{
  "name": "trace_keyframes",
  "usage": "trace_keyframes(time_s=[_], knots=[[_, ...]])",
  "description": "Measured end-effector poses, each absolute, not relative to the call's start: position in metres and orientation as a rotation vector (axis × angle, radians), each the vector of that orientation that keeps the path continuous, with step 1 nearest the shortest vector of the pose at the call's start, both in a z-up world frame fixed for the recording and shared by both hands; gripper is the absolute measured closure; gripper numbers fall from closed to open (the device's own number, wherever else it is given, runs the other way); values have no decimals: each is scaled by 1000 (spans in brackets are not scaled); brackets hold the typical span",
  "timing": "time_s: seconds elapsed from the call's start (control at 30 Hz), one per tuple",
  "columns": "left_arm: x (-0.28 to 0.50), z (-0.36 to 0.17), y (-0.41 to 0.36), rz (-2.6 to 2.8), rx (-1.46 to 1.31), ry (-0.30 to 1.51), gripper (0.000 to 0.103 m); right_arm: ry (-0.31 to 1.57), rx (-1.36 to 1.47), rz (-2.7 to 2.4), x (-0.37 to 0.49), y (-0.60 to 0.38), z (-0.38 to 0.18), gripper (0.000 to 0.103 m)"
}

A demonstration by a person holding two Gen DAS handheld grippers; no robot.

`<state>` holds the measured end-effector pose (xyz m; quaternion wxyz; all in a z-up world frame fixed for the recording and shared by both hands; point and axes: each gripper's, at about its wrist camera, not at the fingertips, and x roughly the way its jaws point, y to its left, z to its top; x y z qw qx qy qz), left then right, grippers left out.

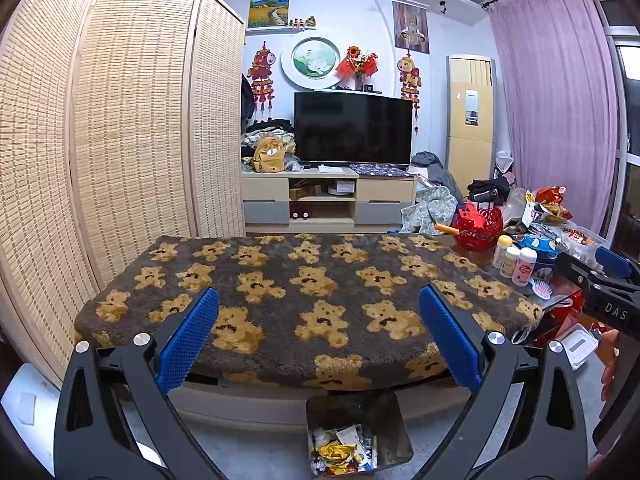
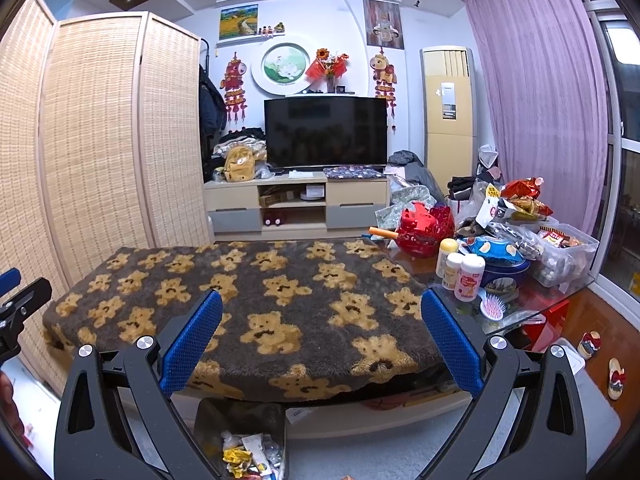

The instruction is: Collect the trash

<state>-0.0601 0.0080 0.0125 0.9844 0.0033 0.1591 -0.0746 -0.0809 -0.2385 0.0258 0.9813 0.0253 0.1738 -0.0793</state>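
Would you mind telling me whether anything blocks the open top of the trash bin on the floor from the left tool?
Nothing visible does. The left tool is open and empty above the trash bin, whose top is uncovered beside the bear-patterned table cover.

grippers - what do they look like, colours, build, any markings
Both match: the left gripper and right gripper have black angular linkage arms with triangular cut-outs and round silver pivot screws. Their fingers carry blue, dimpled pads. The left wrist view shows the right gripper's body with white letters "DAS". No cables or sleeves show.
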Motion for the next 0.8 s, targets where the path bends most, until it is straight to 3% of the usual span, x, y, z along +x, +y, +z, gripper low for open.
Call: trace_keyframes(time_s=[0.8], knots=[[-59, 13, 7, -154, 10, 324, 8, 356, 56, -160, -79, -241, 24, 3]])
